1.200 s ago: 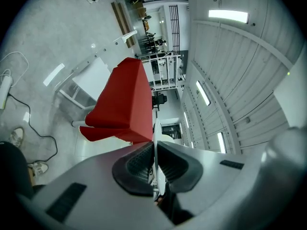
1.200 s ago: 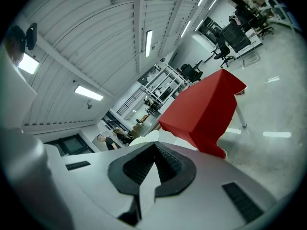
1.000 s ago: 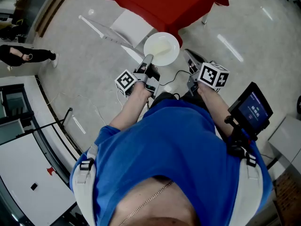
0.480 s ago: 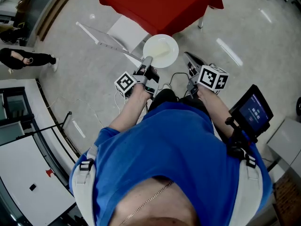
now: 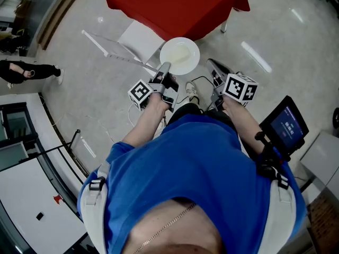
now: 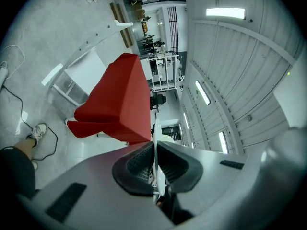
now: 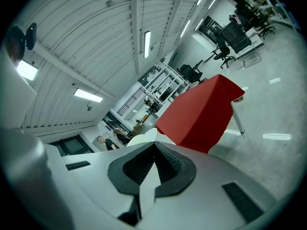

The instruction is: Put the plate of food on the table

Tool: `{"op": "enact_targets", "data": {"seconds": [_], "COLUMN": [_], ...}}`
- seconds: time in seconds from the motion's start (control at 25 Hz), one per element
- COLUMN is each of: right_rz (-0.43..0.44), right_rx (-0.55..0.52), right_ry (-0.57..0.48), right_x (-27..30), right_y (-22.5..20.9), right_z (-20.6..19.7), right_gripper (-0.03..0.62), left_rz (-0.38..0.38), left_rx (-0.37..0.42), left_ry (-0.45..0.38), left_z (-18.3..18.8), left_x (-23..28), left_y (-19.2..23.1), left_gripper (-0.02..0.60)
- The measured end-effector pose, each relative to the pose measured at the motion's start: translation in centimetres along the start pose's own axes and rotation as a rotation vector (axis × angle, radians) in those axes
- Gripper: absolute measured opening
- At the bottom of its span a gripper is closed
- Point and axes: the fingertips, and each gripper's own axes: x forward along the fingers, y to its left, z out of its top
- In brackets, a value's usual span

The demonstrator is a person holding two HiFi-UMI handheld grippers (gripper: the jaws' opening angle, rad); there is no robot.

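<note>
A white plate (image 5: pixel 180 56) with pale food in it hangs over the floor, just in front of the red-clothed table (image 5: pixel 175 7). My left gripper (image 5: pixel 165 67) is shut on the plate's near-left rim; in the left gripper view the rim (image 6: pixel 154 133) runs edge-on between the pads of the left gripper (image 6: pixel 154 150). To the plate's right, my right gripper (image 5: pixel 212 66) is shut, its tips together on nothing. In the right gripper view the plate (image 7: pixel 142 138) shows left of the right gripper (image 7: pixel 154 146), with the table (image 7: pixel 201 114) beyond.
A white chair (image 5: pixel 142 36) and a white frame (image 5: pixel 111 49) stand at the table's near-left side. A cable (image 5: pixel 200 81) and my shoe (image 5: pixel 189 88) are on the floor below the grippers. A person (image 5: pixel 26 69) stands far left. A tablet (image 5: pixel 283 125) is strapped by my right arm.
The table and chair have drifted slightly left in the head view, and my shoe has come into sight under the plate. The plate stays in the left gripper's hold.
</note>
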Motion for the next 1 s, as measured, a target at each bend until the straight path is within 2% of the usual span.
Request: {"op": "enact_targets", "data": {"seconds": [0.72,1.0], "right_rz": [0.010,-0.009], "right_rx": [0.008,0.011], "right_ry": [0.022,0.002], "right_x": [-0.2,-0.2], "right_y": [0.0,-0.5], "right_z": [-0.5,-0.1], "right_gripper": [0.002,0.002], "left_rz": [0.014,0.015], "left_rx": [-0.017,-0.016], "left_ry": [-0.027,0.001], "left_z": [-0.8,-1.1], "left_x": [-0.8,-0.1], "left_y": [0.7,1.0], "left_gripper": [0.017,0.017]}}
